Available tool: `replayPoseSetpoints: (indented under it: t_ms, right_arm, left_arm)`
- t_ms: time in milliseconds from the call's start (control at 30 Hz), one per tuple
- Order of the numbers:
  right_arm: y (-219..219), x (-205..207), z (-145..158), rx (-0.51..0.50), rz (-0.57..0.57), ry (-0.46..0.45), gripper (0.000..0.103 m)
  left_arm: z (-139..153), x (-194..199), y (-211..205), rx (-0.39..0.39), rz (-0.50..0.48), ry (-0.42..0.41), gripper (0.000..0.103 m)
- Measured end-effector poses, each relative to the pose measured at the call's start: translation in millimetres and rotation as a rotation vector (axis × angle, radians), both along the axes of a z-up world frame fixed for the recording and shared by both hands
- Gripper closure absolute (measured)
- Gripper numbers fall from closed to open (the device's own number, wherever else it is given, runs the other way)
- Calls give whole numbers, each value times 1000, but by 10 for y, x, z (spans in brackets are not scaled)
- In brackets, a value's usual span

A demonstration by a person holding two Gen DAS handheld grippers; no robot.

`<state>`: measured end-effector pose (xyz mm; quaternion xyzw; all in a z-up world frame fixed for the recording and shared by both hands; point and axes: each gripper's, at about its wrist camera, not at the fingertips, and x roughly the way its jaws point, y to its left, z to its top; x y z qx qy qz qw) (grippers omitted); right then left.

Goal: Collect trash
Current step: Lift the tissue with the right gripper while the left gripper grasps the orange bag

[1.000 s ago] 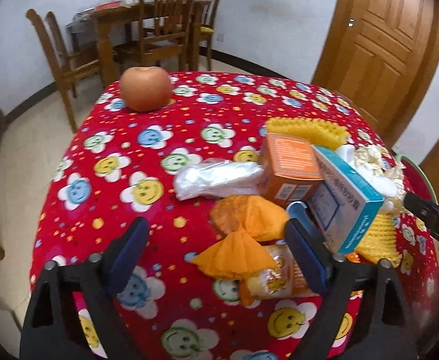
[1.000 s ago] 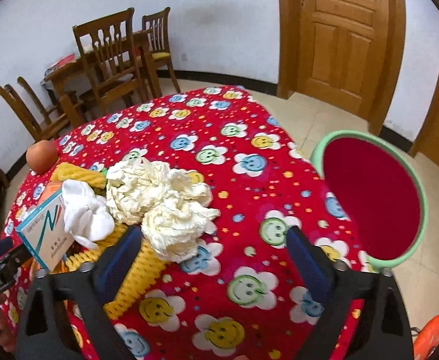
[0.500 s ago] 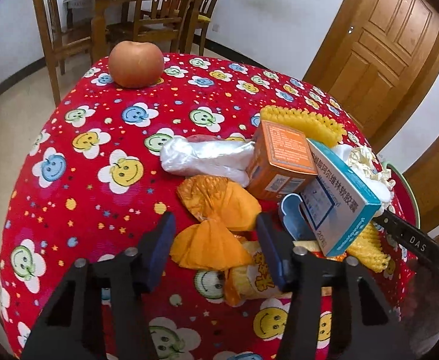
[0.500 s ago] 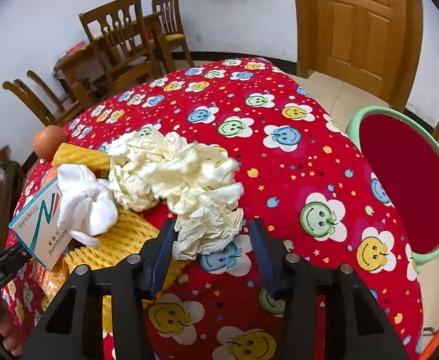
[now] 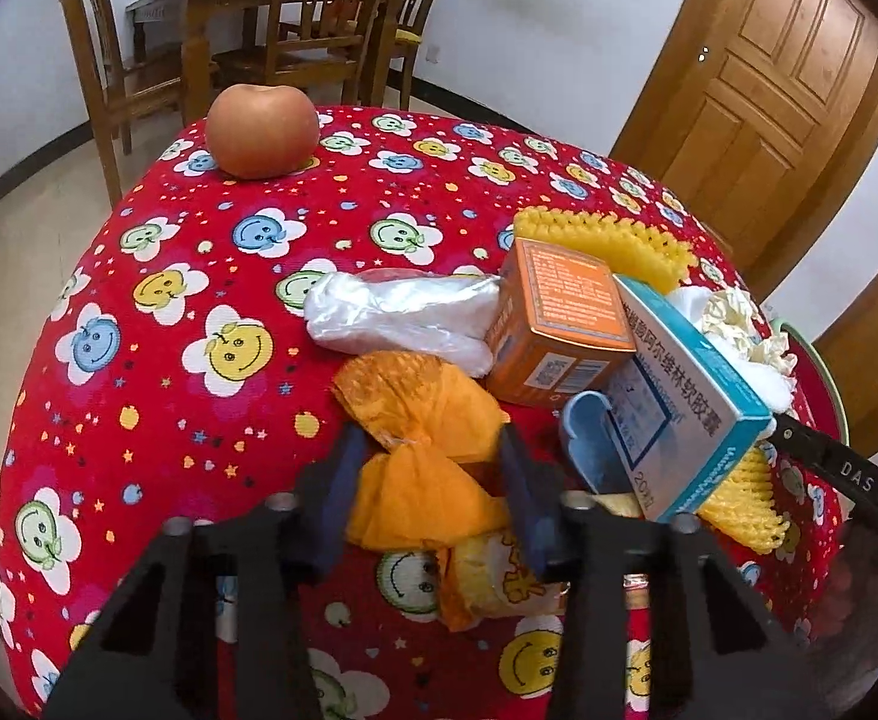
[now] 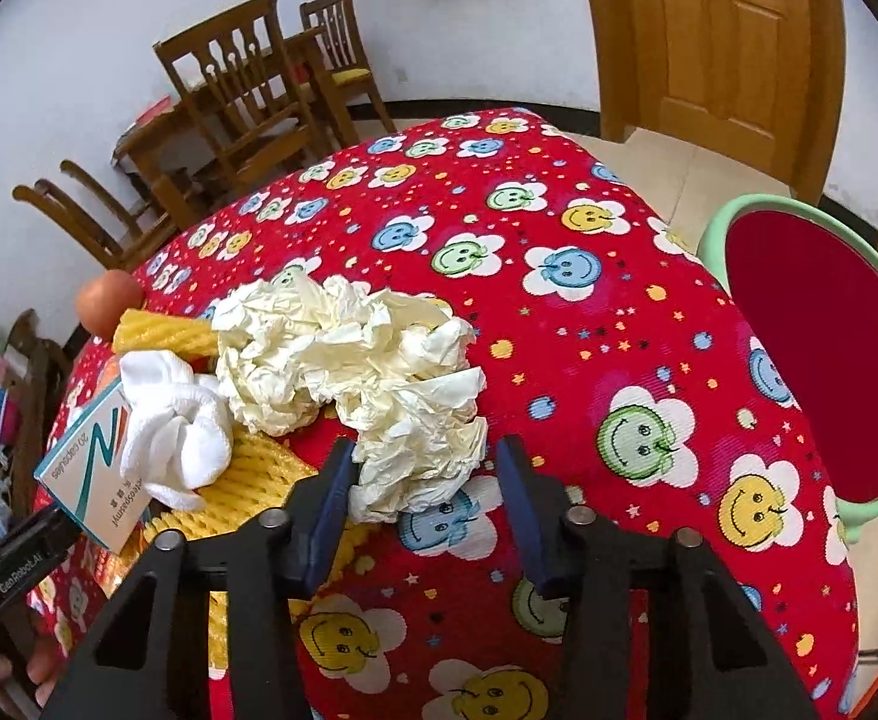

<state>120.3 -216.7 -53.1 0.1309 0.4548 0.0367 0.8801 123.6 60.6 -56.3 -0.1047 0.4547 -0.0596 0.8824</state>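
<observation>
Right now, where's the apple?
Left wrist view: round orange-red apple sits on the far-left edge of the red smiley tablecloth, apart from the trash pile.
</observation>
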Motion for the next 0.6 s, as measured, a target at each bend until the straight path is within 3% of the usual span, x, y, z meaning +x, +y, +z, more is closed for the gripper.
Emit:
replayPoseSetpoints:
  t_ms: [200, 600]
  right_arm:
    - [-97, -104, 53, 56, -3, -39, 87]
    - [-306, -551, 389, 85, -51, -152, 89]
  left_arm:
    - [121, -141, 35, 10, 36, -42, 69]
    - [682, -520, -129, -9, -2, -176, 69]
